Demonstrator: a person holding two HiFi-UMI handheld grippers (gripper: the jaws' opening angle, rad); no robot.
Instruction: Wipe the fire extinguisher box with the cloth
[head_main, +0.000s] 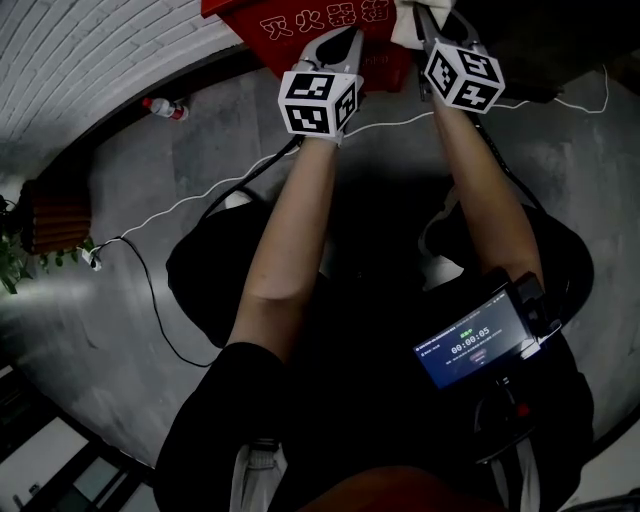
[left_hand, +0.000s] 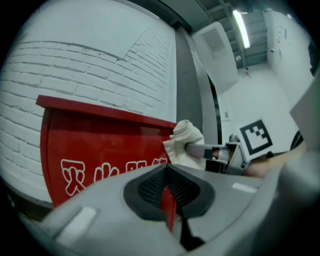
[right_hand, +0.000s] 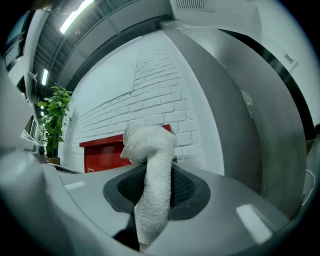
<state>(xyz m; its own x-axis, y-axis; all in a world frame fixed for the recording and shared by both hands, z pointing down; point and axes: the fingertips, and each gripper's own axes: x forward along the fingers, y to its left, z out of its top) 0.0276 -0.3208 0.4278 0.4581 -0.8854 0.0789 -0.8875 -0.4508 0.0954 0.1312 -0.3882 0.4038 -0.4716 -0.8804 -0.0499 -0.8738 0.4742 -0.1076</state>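
Observation:
The red fire extinguisher box (head_main: 330, 22) with white characters stands against the white brick wall at the top of the head view. My right gripper (head_main: 425, 20) is shut on a white cloth (head_main: 408, 25), held at the box's top right corner. In the right gripper view the cloth (right_hand: 150, 150) bulges out of the jaws and hangs down between them, and the box (right_hand: 102, 152) lies behind it. My left gripper (head_main: 342, 45) is shut with nothing in it, close in front of the box face (left_hand: 100, 150). From the left gripper view I see the cloth (left_hand: 184, 142) by the box's right edge.
A plastic bottle (head_main: 165, 108) lies on the grey floor by the wall. A white cable (head_main: 200, 195) trails across the floor. A wooden planter (head_main: 55, 215) with a green plant (head_main: 20, 255) stands at the left. A grey pillar (right_hand: 240, 115) rises right of the box.

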